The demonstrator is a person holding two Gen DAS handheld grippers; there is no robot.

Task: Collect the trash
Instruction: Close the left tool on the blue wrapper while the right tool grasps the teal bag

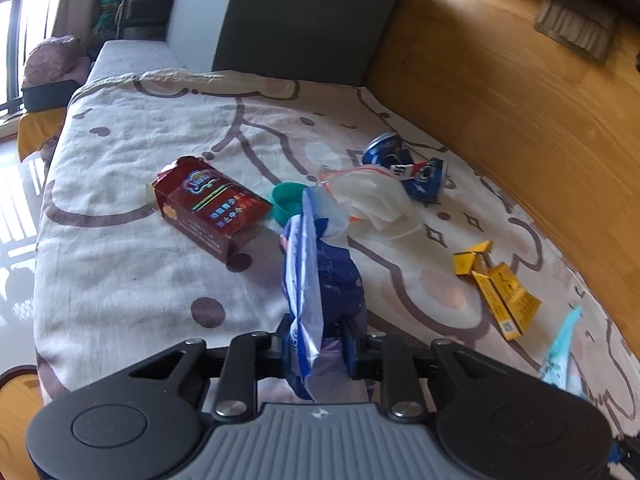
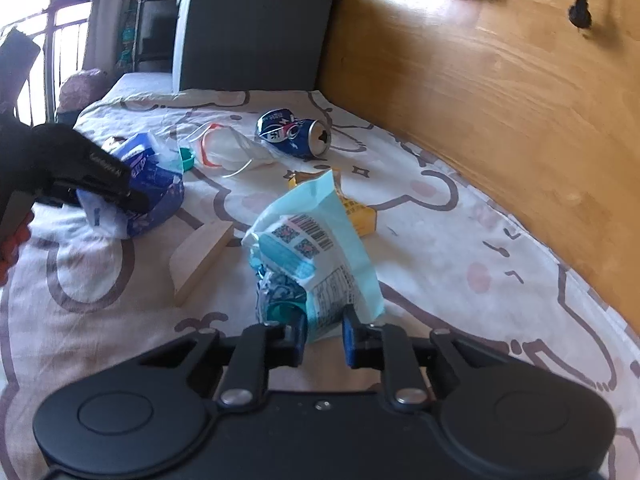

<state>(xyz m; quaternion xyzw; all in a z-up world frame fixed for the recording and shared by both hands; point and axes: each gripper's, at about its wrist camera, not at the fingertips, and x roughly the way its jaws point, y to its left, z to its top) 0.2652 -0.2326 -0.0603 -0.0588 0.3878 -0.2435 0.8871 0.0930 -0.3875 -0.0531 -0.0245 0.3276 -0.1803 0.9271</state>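
The left gripper [image 1: 316,344] has its jaws pressed onto a blue and white plastic bag [image 1: 316,280], which stands up between the 2 blue pads above the patterned bed sheet [image 1: 120,272]. Only the left wrist view shows the red carton [image 1: 208,208] lying on its side, with a green cap [image 1: 286,202] just beside it. The same view shows a clear bag [image 1: 368,196], a crushed blue can [image 1: 408,168] and a flattened yellow box [image 1: 496,288] spread toward the wooden wall [image 1: 500,100].

The right gripper [image 2: 323,338] has its jaws closed narrowly on the lower edge of a light blue snack packet [image 2: 316,256], printed with a barcode. Only the right wrist view shows a wooden block [image 2: 202,258] lying on the sheet just left of the packet. It also shows the left gripper from outside, at the left edge, clamped on the blue bag. The can lies farther back, its open top facing right.
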